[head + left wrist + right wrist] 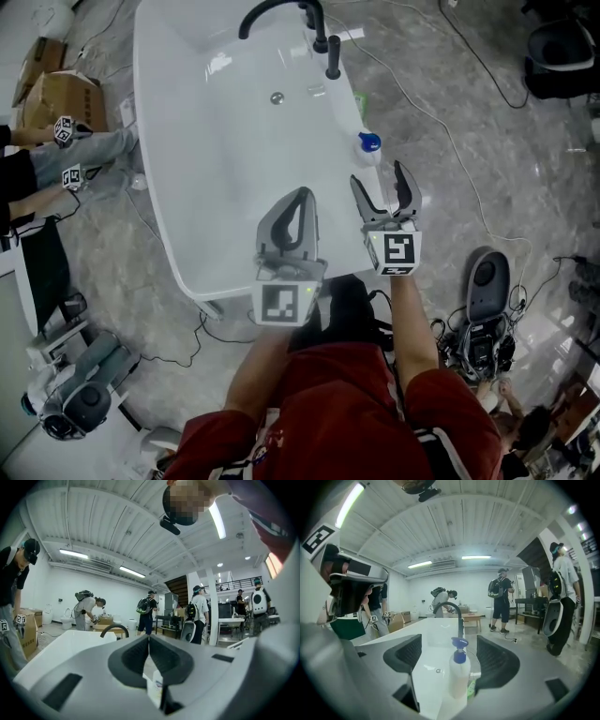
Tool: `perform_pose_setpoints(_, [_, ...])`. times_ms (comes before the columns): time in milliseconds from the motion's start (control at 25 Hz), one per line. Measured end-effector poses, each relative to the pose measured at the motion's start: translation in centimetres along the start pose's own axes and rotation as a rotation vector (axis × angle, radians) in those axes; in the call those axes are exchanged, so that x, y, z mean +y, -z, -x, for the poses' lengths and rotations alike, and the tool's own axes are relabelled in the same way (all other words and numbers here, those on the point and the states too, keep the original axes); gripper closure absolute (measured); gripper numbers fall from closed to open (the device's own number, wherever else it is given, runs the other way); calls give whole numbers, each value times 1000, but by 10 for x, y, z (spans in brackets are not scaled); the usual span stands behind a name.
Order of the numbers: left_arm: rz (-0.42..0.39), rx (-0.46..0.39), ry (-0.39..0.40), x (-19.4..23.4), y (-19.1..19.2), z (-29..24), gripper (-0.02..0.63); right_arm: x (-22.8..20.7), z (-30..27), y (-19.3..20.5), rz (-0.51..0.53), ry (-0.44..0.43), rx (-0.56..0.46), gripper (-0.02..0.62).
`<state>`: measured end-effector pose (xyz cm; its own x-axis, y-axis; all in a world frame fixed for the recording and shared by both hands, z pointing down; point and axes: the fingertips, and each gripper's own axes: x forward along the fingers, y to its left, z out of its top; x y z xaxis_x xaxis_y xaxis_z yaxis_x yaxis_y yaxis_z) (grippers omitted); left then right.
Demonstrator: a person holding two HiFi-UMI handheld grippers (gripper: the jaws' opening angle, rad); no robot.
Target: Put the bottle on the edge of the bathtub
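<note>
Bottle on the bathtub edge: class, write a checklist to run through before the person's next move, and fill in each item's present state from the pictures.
1. Bottle upright: ok. It stands straight, blue cap on top.
2. Bottle on the bathtub edge: ok. It stands on the tub's right rim.
3. Right hand-held gripper let go: ok. Its jaws stand wide apart, with a gap to the bottle on both sides.
4. Left hand-held gripper out of the way: ok. Its jaws are together, and it is over the tub, apart from the bottle.
5. Bottle base fully on the rim: cannot tell. The right hand-held gripper hides the base in the head view.
</note>
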<state>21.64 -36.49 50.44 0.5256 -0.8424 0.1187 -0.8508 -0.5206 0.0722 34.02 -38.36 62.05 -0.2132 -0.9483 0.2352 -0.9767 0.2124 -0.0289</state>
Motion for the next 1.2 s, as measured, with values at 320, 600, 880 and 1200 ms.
perform_pose_setpoints(320, [-4,-13,30,15,-16,28,591,30,37,-53,-5,25,-6,239])
perform_pose_setpoints(600, [-28,-56,46,25,-43,62,591,58,78,-99,-7,78,-53,239])
perform_pose_setpoints(880, [-48,-117,67,30,-78,70,591,69,97,-155,7,139,-116,239])
perform_pose_setpoints(1200, [-120,-170,71,41,-120,86,591,74,128,-231,-4,221,-230,239])
